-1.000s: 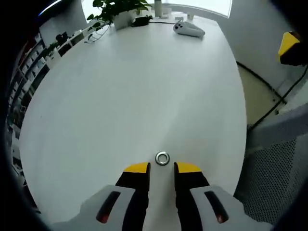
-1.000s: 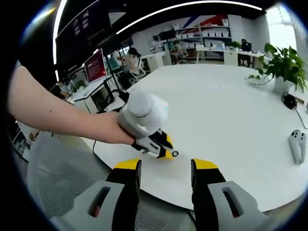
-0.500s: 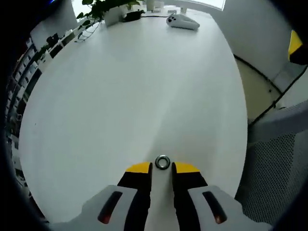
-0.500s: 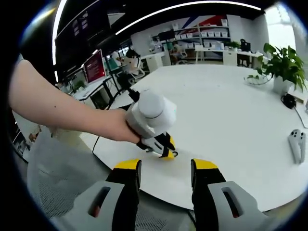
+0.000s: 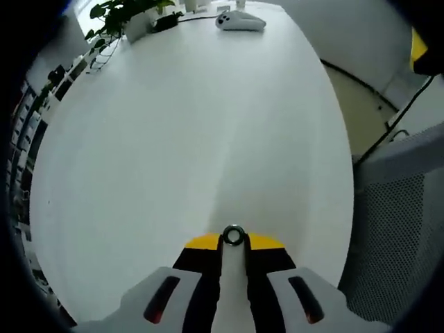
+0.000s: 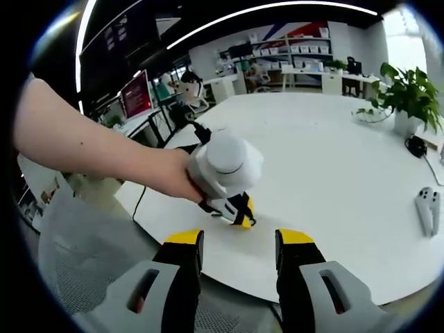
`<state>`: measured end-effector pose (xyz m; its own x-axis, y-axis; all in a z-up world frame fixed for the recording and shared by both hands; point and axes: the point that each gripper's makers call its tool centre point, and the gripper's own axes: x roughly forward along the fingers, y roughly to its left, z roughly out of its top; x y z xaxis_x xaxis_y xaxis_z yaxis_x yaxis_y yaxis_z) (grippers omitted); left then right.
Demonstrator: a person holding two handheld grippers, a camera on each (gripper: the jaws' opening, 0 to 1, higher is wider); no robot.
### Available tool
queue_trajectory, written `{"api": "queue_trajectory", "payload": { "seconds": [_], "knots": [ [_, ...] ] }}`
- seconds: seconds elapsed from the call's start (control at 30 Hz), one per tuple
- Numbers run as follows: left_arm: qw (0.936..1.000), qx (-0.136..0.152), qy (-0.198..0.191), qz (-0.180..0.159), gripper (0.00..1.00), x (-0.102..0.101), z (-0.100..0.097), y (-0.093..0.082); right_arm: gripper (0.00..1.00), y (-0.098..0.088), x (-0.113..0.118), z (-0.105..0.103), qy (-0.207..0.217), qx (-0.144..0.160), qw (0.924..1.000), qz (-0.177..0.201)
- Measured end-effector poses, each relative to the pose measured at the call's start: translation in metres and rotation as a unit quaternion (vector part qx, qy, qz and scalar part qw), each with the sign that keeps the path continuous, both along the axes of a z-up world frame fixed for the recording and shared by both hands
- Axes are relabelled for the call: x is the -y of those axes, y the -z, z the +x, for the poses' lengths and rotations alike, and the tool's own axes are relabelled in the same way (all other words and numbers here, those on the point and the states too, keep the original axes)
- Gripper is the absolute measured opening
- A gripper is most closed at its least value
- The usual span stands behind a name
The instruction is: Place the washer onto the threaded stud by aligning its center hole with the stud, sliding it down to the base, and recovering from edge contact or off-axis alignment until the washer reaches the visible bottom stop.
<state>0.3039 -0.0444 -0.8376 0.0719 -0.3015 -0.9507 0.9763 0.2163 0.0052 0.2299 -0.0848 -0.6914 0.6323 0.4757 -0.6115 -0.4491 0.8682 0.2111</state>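
One washer point(image 5: 232, 236) here, a small metal ring lying flat on the white table point(image 5: 180, 139), and it sits right between the yellow tips of the left gripper point(image 5: 233, 241). The jaws are drawn in narrow, one tip on each side of the ring; whether they actually press on it or just flank it, I can't tell. The washer is close to the table's near edge in the left gripper view, well apart from the white controller point(image 5: 239, 21) and the potted plant point(image 5: 125, 14) at the far end.

From the right gripper view you can see the left gripper point(image 6: 241, 216) angled down at the tabletop near the table edge, tips on or just above the surface. A bare forearm point(image 6: 90, 156) reaches in from the left, hand point(image 6: 173, 184) wrapped around the gripper's body.

The right gripper point(image 6: 238, 243) hangs off the table's near side with its jaws wide apart and nothing between them. Mesh chair point(image 5: 395, 229) sits beside the table.
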Motion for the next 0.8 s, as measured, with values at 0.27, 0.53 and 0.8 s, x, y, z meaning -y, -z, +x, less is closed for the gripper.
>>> {"api": "queue_trajectory", "payload": {
  "seconds": [0.27, 0.53, 0.8],
  "knots": [
    [1.0000, -0.003, -0.002, 0.007, 0.10, 0.000, 0.000, 0.001, 0.44, 0.000, 0.001, 0.000, 0.002, -0.001, 1.0000, -0.001],
    [0.9997, -0.013, 0.002, 0.020, 0.09, -0.005, -0.007, 0.000, 0.44, 0.000, 0.002, 0.000, 0.004, 0.000, 1.0000, -0.001],
    [0.9998, 0.000, -0.016, 0.008, 0.09, -0.013, -0.014, -0.009, 0.44, 0.000, 0.001, 0.001, 0.004, 0.000, 1.0000, 0.001]
  ]
}}
